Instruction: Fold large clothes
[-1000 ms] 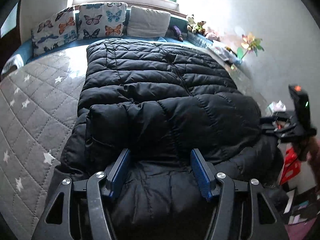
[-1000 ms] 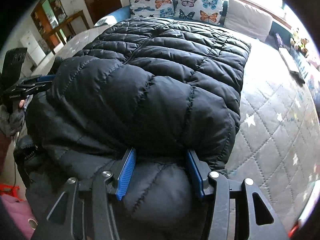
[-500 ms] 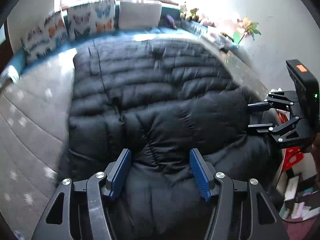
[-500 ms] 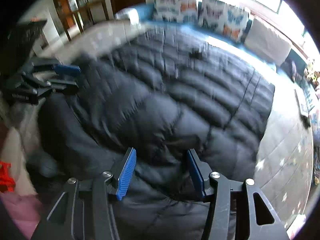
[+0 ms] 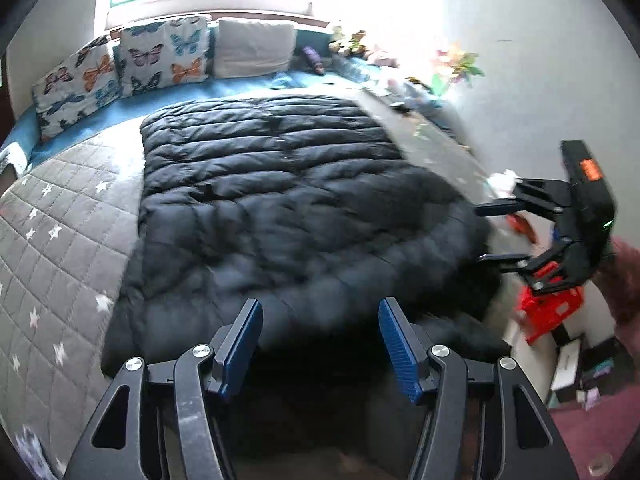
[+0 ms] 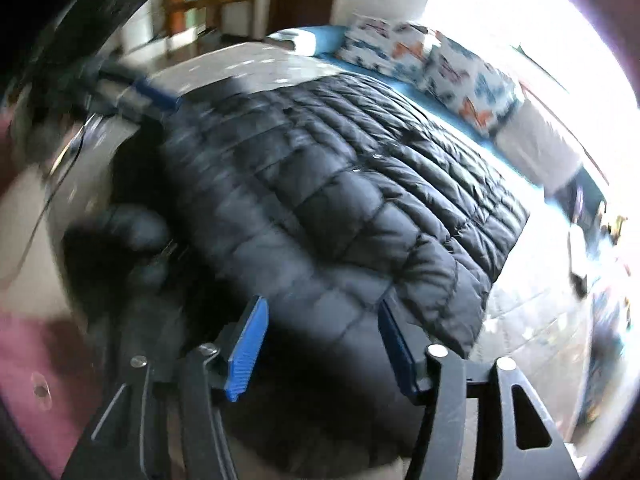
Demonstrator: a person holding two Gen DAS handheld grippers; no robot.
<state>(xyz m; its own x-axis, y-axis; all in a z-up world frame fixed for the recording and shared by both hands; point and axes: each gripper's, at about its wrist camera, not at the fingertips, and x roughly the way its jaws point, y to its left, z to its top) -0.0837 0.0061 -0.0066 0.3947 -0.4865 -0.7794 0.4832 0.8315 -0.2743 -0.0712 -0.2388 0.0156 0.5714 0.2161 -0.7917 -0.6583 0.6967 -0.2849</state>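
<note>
A black quilted puffer jacket (image 5: 280,208) is lying spread across a bed, over a grey star-patterned quilt (image 5: 60,240), its far edge reaching toward a blue strip of bedding below the window. The near end of the jacket is bunching up and drooping over the foot of the bed, where the picture is blurring.

The left gripper (image 5: 320,340) is hovering above that near end, pointing down at the bed, its blue-padded jaws standing apart with nothing pinched between them; the dark fabric is showing in the gap but the pads are not pressing on it. The right gripper (image 6: 320,340) is hanging over the jacket's near right corner, its jaws having just been opening, and they too are standing apart and gripping nothing, with the jacket showing between them. In the left wrist view the right gripper (image 5: 504,232) is also appearing at the right edge of the bed, jaws parted, off the jacket's side, with a pink sleeve (image 5: 624,280) behind it.

Two butterfly-print cushions (image 5: 120,68) and a plain pale cushion (image 5: 252,46) are leaning along the head of the bed beneath the bright window. A pinwheel toy (image 5: 456,66) is standing near the white wall on the right, and a red object (image 5: 548,312) is sitting on the floor beside the bed's foot.
</note>
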